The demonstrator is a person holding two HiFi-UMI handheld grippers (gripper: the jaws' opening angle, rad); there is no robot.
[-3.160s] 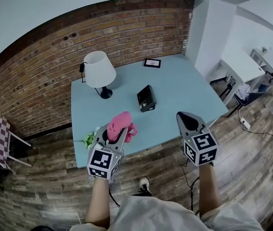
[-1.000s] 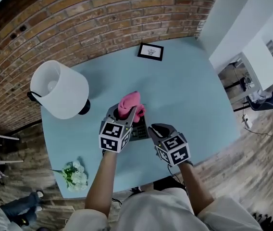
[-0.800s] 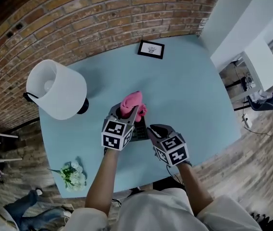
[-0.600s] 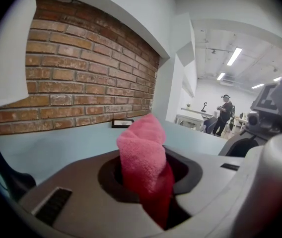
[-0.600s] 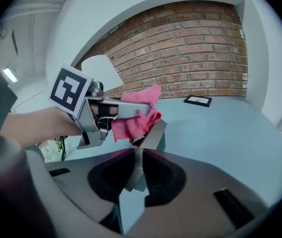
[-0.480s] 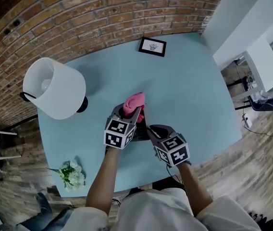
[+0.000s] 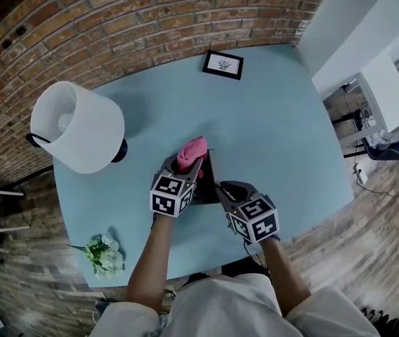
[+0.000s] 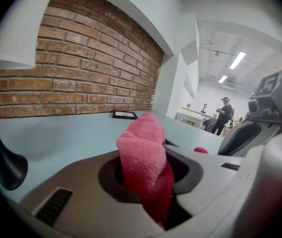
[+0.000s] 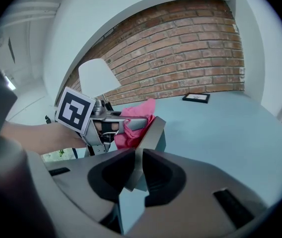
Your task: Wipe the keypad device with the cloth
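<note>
Left hand-held gripper (image 7: 187, 166) pinches pink cloth (image 7: 192, 151), cloth against keypad device (image 7: 206, 185). Right hand-held gripper (image 7: 220, 188) clamps the device's near edge; device tilted. Both mid blue worktop (image 7: 277, 118); lamp (image 7: 76, 125) to the left.

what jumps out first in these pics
The bright pink cloth stands out, clamped in the left gripper at the middle of the pale blue table, right by the dark keypad device. The right gripper is shut on that device's edge. A big white lamp stands at the table's left, near the brick wall.
</note>
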